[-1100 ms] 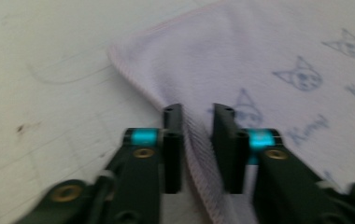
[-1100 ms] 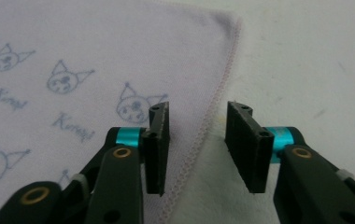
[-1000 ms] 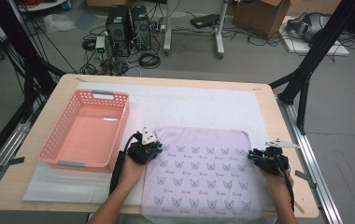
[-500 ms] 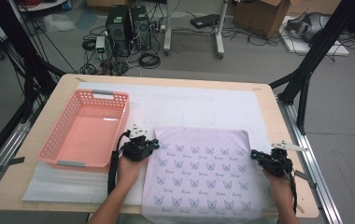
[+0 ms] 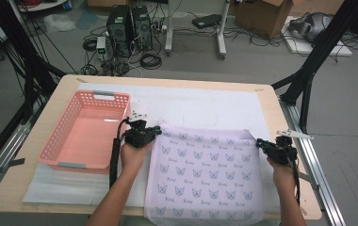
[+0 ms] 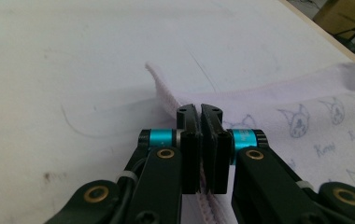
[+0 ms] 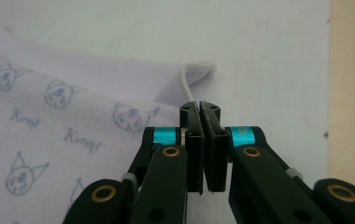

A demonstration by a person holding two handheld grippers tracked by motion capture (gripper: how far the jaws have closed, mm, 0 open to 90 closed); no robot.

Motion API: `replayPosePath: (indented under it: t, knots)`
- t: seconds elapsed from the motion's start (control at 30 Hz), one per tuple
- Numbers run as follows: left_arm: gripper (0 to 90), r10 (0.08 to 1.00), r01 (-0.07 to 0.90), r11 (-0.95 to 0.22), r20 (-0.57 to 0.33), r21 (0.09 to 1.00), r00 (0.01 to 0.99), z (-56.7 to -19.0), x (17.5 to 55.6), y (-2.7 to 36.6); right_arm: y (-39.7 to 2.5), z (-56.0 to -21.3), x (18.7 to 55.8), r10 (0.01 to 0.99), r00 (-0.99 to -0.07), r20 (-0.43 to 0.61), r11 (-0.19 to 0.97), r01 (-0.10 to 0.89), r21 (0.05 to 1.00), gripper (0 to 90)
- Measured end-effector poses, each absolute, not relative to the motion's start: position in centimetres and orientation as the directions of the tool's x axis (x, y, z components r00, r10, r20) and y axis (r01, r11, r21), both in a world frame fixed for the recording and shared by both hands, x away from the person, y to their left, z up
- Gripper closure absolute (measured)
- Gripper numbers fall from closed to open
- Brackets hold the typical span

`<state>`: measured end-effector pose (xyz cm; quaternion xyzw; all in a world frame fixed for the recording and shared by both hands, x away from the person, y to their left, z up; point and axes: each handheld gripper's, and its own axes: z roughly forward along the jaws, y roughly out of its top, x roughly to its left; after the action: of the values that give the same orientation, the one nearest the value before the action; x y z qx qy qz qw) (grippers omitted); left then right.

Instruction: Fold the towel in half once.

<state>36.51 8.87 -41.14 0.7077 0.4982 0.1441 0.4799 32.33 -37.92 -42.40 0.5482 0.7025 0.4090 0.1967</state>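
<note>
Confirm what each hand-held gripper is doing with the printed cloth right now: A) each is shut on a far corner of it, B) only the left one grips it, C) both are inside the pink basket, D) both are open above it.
A: the left hand-held gripper and the right hand-held gripper each have jaws closed on a corner of the printed cloth.

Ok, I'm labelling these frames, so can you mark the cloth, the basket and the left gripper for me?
cloth (image 5: 207, 174), high view, middle of the printed panel.
basket (image 5: 57, 141), high view, its left side wall.
left gripper (image 6: 200, 112), left gripper view, between its fingertips, shut on the cloth's edge.
</note>
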Motion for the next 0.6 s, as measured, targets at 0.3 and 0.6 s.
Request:
replayPosePath:
  t: [0.3,0.6]
  knots:
    - [86.1,0.832,0.518,-0.048,-0.253,0.854,0.495,-40.4,36.3,9.1,-38.3,-40.8,33.0,0.922,-0.307,0.236,-0.012,0.585,0.811,88.3]
    - [86.0,0.804,0.482,-0.079,-0.230,0.872,0.549,-40.4,33.0,9.6,-38.7,-41.0,30.3,0.898,-0.353,0.264,-0.012,0.577,0.817,87.7]
